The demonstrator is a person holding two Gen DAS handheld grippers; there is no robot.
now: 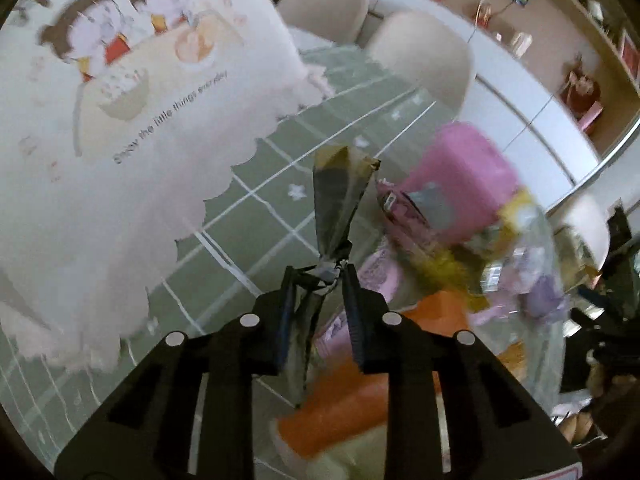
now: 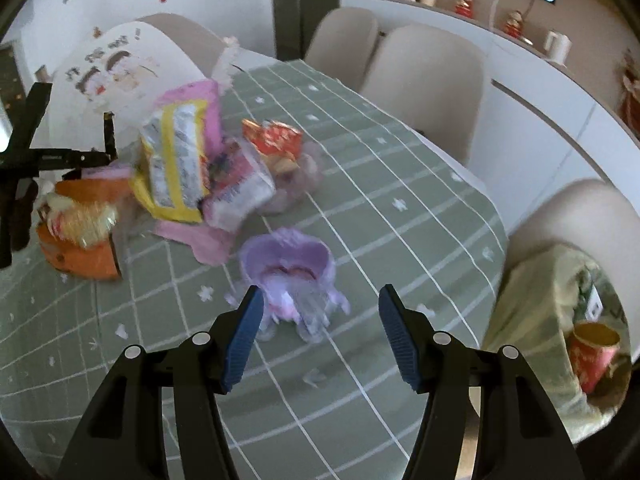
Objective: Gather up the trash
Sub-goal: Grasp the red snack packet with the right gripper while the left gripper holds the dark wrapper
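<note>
My left gripper (image 1: 320, 276) is shut on a dark crinkled wrapper (image 1: 336, 196), pinched at its twisted middle and held above the green checked tablecloth (image 1: 256, 200). Beside it lie a pink packet (image 1: 464, 176) and an orange carton (image 1: 360, 392). My right gripper (image 2: 320, 300) is open and empty, low over the cloth, just in front of a purple plastic cup with torn film (image 2: 292, 268). Beyond lie a yellow and white snack bag (image 2: 176, 160), a pink packet (image 2: 200, 96), a red wrapper (image 2: 276, 136) and the orange carton (image 2: 80, 248). The left gripper (image 2: 108, 136) shows at far left.
A large white bag printed with cartoon children (image 1: 120, 120) stands at the table's left end. Beige chairs (image 2: 424, 80) line the far side. A bag holding a red paper cup (image 2: 592, 356) sits at the right, off the table edge. Shelves with ornaments run behind.
</note>
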